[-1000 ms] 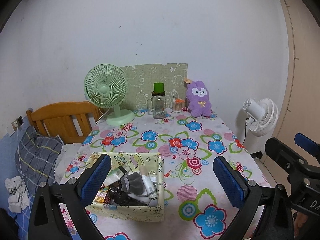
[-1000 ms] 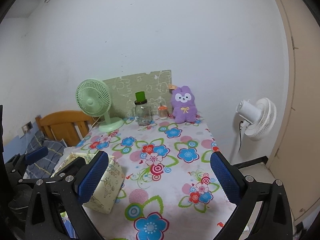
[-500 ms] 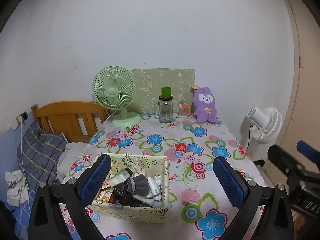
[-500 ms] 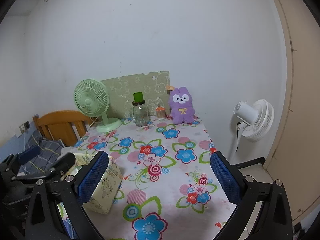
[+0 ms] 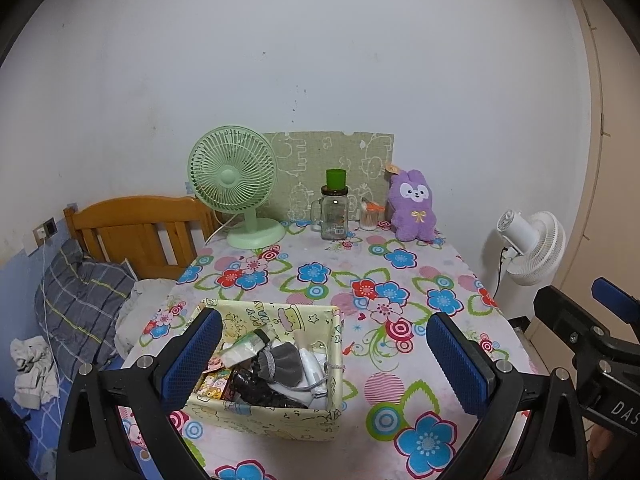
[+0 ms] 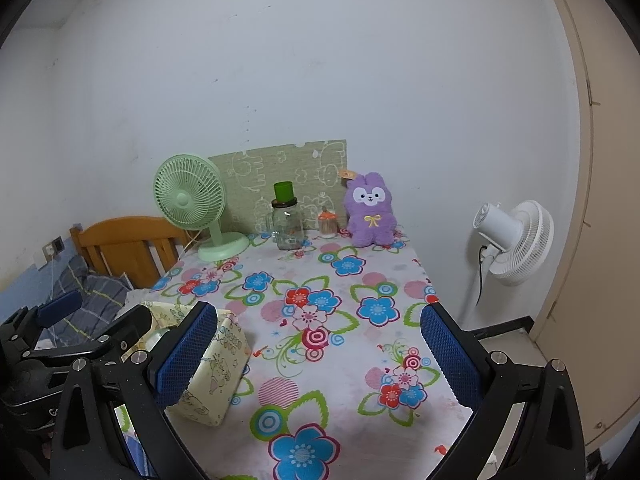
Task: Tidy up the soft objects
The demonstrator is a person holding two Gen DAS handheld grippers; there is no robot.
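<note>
A purple plush rabbit [image 5: 412, 206] [image 6: 371, 212] sits upright at the far end of the flowered table [image 5: 400, 280], against the wall. A yellow patterned fabric box [image 5: 280, 420] [image 6: 218, 372] stands at the table's near left, filled with a grey pouch [image 5: 286, 364], a bottle and other small items. My left gripper [image 5: 324, 364] is open and empty, held above the box's near side. My right gripper [image 6: 320, 354] is open and empty, above the table's near middle, to the right of the box.
At the table's far end stand a green desk fan [image 5: 236, 184], a glass jar with a green cap [image 5: 334, 212], a small orange-lidded jar [image 5: 370, 218] and a green patterned board [image 5: 332, 168]. A white fan [image 5: 532, 252] stands right of the table. A wooden headboard [image 5: 136, 224] and bedding lie left.
Both grippers have drifted slightly, so the table sits a little differently in view. Both stay open and empty. Nothing on the table has moved.
</note>
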